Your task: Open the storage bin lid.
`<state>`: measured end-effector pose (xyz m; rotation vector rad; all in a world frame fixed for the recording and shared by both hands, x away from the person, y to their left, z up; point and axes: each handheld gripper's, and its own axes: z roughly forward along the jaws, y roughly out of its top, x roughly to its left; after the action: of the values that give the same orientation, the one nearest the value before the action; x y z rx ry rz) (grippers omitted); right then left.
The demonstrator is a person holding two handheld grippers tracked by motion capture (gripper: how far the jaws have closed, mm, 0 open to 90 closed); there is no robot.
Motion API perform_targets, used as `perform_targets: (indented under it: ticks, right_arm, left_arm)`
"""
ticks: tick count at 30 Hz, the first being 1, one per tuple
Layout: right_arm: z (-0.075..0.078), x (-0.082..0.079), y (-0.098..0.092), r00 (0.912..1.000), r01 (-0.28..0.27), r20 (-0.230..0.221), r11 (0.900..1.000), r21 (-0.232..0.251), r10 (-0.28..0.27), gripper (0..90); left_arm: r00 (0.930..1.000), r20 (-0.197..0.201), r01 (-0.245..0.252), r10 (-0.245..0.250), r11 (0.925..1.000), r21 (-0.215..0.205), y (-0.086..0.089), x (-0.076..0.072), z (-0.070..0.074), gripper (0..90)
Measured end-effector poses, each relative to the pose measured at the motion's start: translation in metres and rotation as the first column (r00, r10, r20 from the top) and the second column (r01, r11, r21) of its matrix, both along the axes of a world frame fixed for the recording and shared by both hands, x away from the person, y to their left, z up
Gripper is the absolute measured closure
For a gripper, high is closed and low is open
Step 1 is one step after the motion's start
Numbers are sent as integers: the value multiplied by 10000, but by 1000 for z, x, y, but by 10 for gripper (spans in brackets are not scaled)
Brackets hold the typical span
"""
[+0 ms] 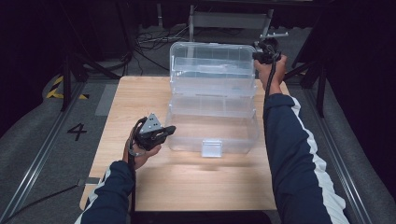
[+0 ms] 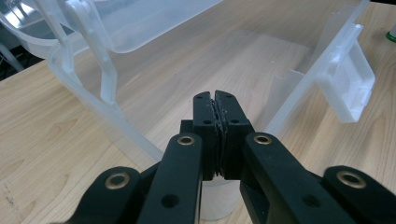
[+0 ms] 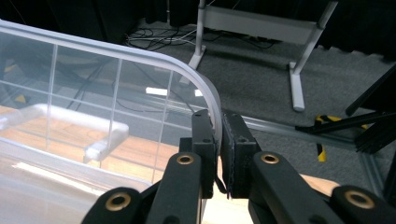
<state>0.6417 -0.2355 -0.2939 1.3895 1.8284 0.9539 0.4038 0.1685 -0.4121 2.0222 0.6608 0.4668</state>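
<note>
Holding the lid (image 1: 212, 56) of the clear plastic box (image 1: 212, 128) up by its far right corner, my right gripper (image 3: 217, 156) has its jaws pinched onto the lid's rounded rim — in the right gripper view the rim runs straight down into the narrow gap between the two pads. My left gripper (image 2: 217, 135) sits low at the box's near left corner, jaws pressed together on nothing that I can make out, with the box wall rising just ahead of its tips and the front latch (image 2: 348, 81) off to their right. Whether those tips touch the wall I cannot tell. From the left gripper, the box lies ahead and to the right, its long axis running across the wooden table (image 1: 140, 112) from left to right; from the right gripper, the lid hangs down and to the left, standing nearly upright behind the base. I judge the coming move turns on that hinge line: the lid swings about the long back edge, so the right gripper, the only one with a grip on it, has to carry it in an arc, while the left is the nearer one for steadying the base. By my count: one box, one lid with an inner tray (image 1: 212, 70) hanging under it, one latch, two grippers. The base looks empty, though clear plastic hides little and shows little.
</note>
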Motion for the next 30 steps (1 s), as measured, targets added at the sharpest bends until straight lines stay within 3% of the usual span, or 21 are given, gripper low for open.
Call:
perform_targets:
  ticks: [6,15,21,22,23,26,30]
  right_arm:
    - [-9,5,-3,9995,26,-325,9999,122,-22,854]
    - [-17,9,-5,9981,33,-622,9994,346,-12,852]
    - [-20,12,-4,9973,93,-732,9997,231,-76,851]
    - [-21,12,-4,9973,104,-734,9997,213,-88,850]
    - [-21,13,-4,9971,102,-760,9997,201,-87,849]
    - [-23,14,-5,9962,77,-865,9997,225,-57,848]
    - [-24,15,-5,9957,103,-920,9998,167,-87,848]
  left_arm:
    - [10000,-14,32,-32,9998,179,-2,0,-2,889]
    - [9999,-139,63,-62,10000,68,-2,-1,-4,896]
    - [9998,-170,89,-89,10000,22,-2,0,-5,897]
    - [9998,-180,91,-90,9999,47,-3,0,-5,897]
    - [9996,-234,175,-166,9991,390,-4,1,-7,897]
    - [9998,-42,195,-194,9989,426,-6,-1,-7,896]
    - [9997,-97,238,-234,9988,420,-6,-1,-7,897]
